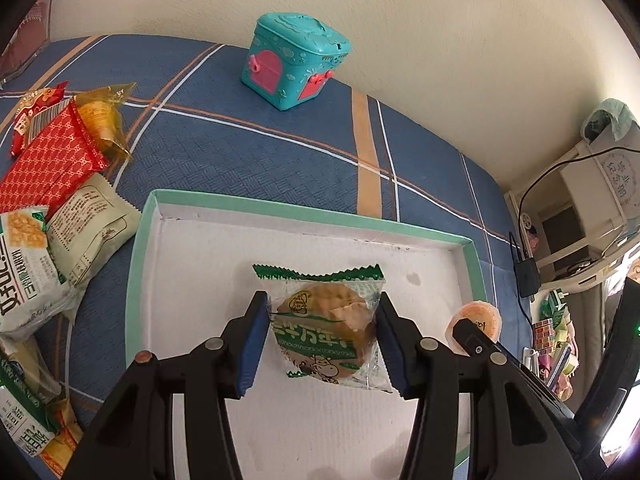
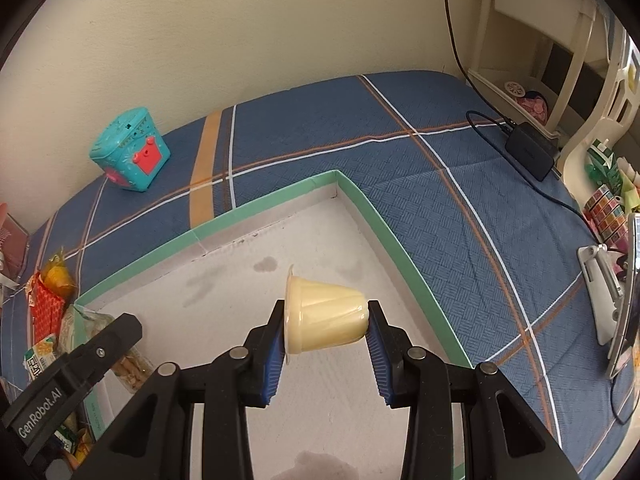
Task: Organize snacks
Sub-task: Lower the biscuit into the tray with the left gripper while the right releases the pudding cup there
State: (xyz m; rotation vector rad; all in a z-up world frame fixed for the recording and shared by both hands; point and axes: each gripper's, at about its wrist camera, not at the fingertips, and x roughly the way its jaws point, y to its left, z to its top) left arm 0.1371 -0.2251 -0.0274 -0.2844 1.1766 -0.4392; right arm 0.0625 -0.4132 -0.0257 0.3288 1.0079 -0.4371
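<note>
My left gripper [image 1: 322,340] is shut on a green-and-clear wrapped cake [image 1: 326,326], held over the white floor of a shallow green-rimmed box lid [image 1: 280,210]. My right gripper [image 2: 326,346] is shut on a pale yellow pudding cup [image 2: 324,318], lying sideways between the blue pads, above the same box lid [image 2: 280,196] near its right corner. In the left wrist view the pudding cup [image 1: 478,314] and the right gripper's black tip show at the right. The left gripper's black body [image 2: 80,364] shows at the lower left of the right wrist view.
A pile of snack packets [image 1: 60,184] lies left of the lid on the blue plaid bedspread. A teal toy box [image 1: 296,64] stands by the wall. A black power adapter [image 2: 530,152] with cable lies at the bed's right edge, near cream shelves [image 2: 532,40].
</note>
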